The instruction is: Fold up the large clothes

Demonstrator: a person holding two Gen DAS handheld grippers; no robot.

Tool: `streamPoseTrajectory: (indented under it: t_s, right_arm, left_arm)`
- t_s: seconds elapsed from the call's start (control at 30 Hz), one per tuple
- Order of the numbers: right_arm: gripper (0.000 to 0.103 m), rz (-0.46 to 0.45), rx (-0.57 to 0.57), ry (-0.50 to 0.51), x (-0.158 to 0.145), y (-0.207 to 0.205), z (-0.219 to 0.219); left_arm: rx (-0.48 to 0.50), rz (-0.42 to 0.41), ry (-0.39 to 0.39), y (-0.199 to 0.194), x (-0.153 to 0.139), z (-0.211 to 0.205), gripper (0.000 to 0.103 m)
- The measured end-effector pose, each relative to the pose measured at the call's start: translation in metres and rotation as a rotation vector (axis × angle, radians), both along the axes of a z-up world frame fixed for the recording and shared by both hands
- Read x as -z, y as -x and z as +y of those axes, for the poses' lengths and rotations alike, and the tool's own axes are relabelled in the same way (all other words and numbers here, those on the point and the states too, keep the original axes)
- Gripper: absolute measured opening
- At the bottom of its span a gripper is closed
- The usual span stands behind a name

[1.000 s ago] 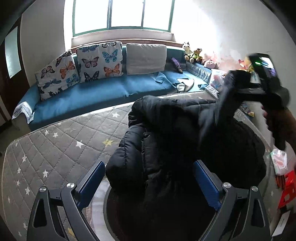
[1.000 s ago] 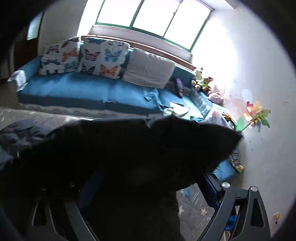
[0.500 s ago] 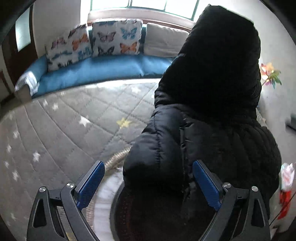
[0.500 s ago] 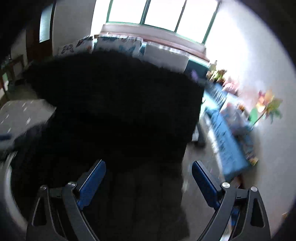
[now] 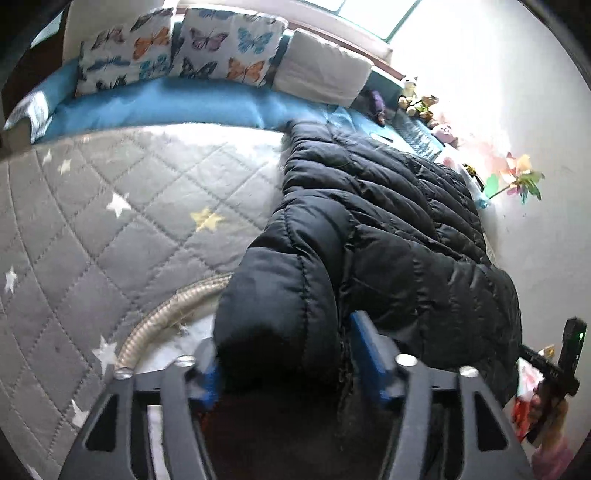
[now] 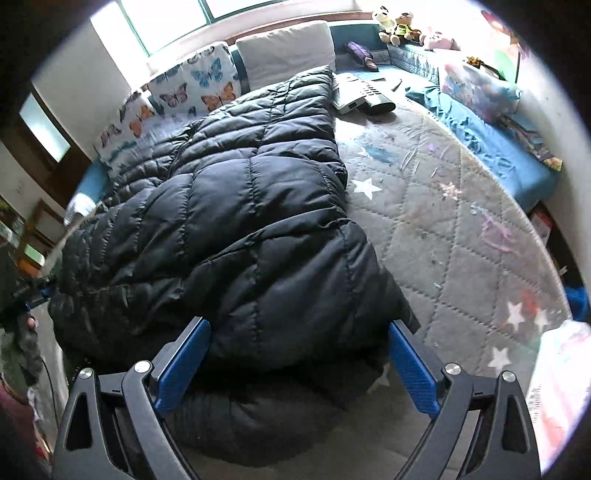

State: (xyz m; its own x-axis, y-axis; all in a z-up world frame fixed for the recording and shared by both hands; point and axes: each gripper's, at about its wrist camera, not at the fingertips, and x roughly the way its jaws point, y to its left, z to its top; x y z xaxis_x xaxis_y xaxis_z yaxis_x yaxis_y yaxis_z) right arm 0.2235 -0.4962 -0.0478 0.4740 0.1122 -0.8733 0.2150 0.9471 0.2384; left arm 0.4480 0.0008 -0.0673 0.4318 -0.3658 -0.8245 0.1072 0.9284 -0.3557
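A large black puffer jacket [image 5: 376, 229] lies spread on the grey star-quilted mattress [image 5: 110, 206]; it also shows in the right wrist view [image 6: 240, 206]. My left gripper [image 5: 284, 365] is closing around a puffy sleeve at the jacket's near edge, its blue pads pressing the bulge from both sides. My right gripper [image 6: 295, 362] is open, its blue pads wide apart over the jacket's near edge. The right gripper also appears at the far right of the left wrist view [image 5: 554, 373].
A blue sofa [image 5: 166, 107] with butterfly cushions [image 5: 221, 48] and a white cushion [image 5: 321, 74] runs behind the mattress. Soft toys [image 6: 402, 22], a remote and a box [image 6: 362, 96] lie at the far end. A paper pinwheel [image 5: 517, 181] stands by the white wall.
The jacket, held up in the air half a second ago, now lies flat on the mattress. My right gripper has let go and opened. My left gripper's jaws have narrowed on the sleeve.
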Motion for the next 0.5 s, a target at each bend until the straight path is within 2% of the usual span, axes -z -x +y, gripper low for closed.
streamPoseTrajectory:
  t_s: [0.1, 0.17, 0.2, 0.23, 0.27, 0.33, 0.37, 0.47, 0.5]
  right_arm:
    - [0.103, -0.005, -0.002, -0.053, 0.009, -0.003, 0.004]
    - [0.095, -0.012, -0.020, -0.063, 0.011, -0.004, 0.009]
    - [0.088, -0.014, -0.027, -0.047, 0.013, -0.003, 0.013]
    - [0.077, -0.015, -0.031, -0.036, 0.012, -0.002, 0.015]
    - [0.072, -0.028, -0.039, -0.035, 0.009, -0.001, 0.017]
    - [0.055, -0.036, -0.055, -0.006, 0.001, 0.019, 0.034]
    - [0.052, -0.040, -0.068, 0.004, -0.001, 0.021, 0.036]
    - [0.052, -0.045, -0.080, 0.017, -0.001, 0.020, 0.034]
    - [0.057, -0.052, -0.078, 0.009, -0.001, 0.020, 0.031]
  left_arm:
    - [0.005, -0.021, -0.006, 0.009, -0.005, -0.004, 0.035]
    - [0.014, -0.056, -0.039, 0.016, -0.011, -0.010, 0.031]
    - [0.015, -0.064, -0.049, 0.019, -0.013, -0.010, 0.030]
    - [0.016, -0.073, -0.056, 0.023, -0.015, -0.010, 0.029]
    - [0.016, -0.087, -0.065, 0.027, -0.019, -0.012, 0.028]
    - [0.017, -0.097, -0.068, 0.035, -0.023, -0.013, 0.027]
    - [0.016, -0.100, -0.067, 0.039, -0.025, -0.014, 0.027]
    - [0.013, -0.096, -0.055, 0.046, -0.028, -0.013, 0.027]
    - [0.016, -0.093, -0.059, 0.051, -0.028, -0.011, 0.027]
